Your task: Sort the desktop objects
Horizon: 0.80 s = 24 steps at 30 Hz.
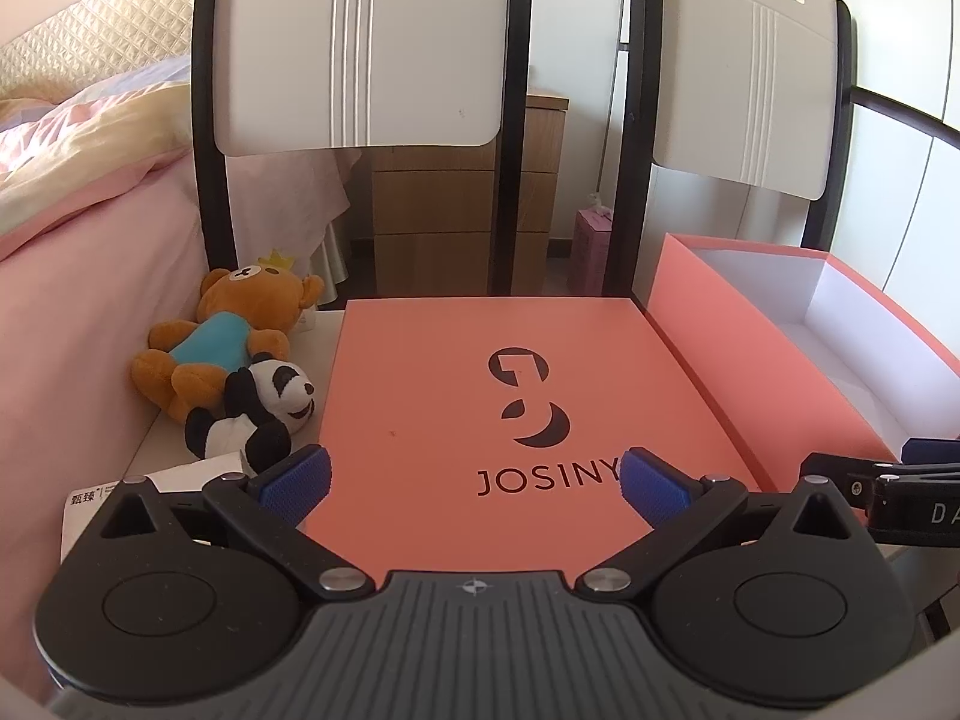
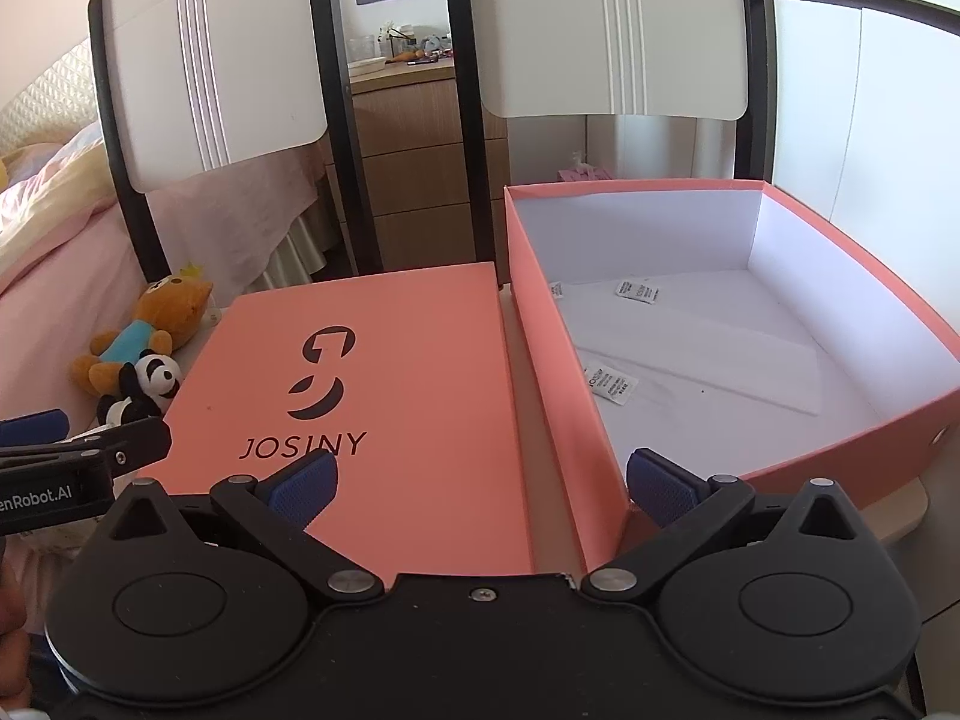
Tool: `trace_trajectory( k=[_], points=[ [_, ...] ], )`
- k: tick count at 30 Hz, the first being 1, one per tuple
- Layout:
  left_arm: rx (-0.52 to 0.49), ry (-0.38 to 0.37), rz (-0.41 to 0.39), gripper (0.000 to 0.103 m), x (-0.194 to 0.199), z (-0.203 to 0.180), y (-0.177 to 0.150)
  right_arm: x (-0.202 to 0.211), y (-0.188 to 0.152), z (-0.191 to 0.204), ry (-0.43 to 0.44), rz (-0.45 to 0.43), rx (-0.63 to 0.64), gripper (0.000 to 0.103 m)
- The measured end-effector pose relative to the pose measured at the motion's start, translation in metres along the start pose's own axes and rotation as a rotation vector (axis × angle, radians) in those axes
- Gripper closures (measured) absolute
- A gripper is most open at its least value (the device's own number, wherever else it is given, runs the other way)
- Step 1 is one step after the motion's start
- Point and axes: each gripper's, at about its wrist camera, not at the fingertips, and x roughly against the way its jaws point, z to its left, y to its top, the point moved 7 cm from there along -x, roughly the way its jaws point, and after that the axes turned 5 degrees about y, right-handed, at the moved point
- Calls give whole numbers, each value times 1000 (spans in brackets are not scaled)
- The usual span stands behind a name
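The left gripper point(image 1: 474, 483) holds its blue-padded fingers point(image 1: 297, 480) spread wide with nothing between them, hovering over the near end of a flat salmon-pink cardboard lid printed with a dark logo and the word JOSINY point(image 1: 480, 396). The right gripper point(image 2: 480, 483) is likewise fully spread and empty, its left finger point(image 2: 306, 489) above the lid's near right corner and its right finger point(image 2: 660, 489) over the near wall of an open salmon-pink cardboard box with a white lining point(image 2: 558, 360). The lid lies flat on the white table point(image 1: 150, 438), with the box just beside it on the right. On the box floor lie a sheet of white tissue paper point(image 2: 708, 354) and three small white sachets point(image 2: 612, 384). Left of the lid, near the table's edge, a brown plush bear in a blue shirt with a yellow crown point(image 1: 228, 336) lies touching a small black-and-white plush panda point(image 1: 258, 414). Beyond the table stand two white chair backs with black frames point(image 1: 360, 42), and a bed with pink bedding point(image 1: 78, 192) lies to the left.
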Motion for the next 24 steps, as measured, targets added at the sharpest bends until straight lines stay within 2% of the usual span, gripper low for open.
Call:
trace_trajectory(
  k=[11,21,24],
  points=[
    [5,14,5,0,-1,-1,4,0,1,-2,-3,-10,0,0],
    [-18,65,-37,0,4,-10,4,5,0,-5,-17,-16,11,0],
    [-17,50,-32,0,3,-13,3,5,0,-5,-22,-15,17,0]
  ],
)
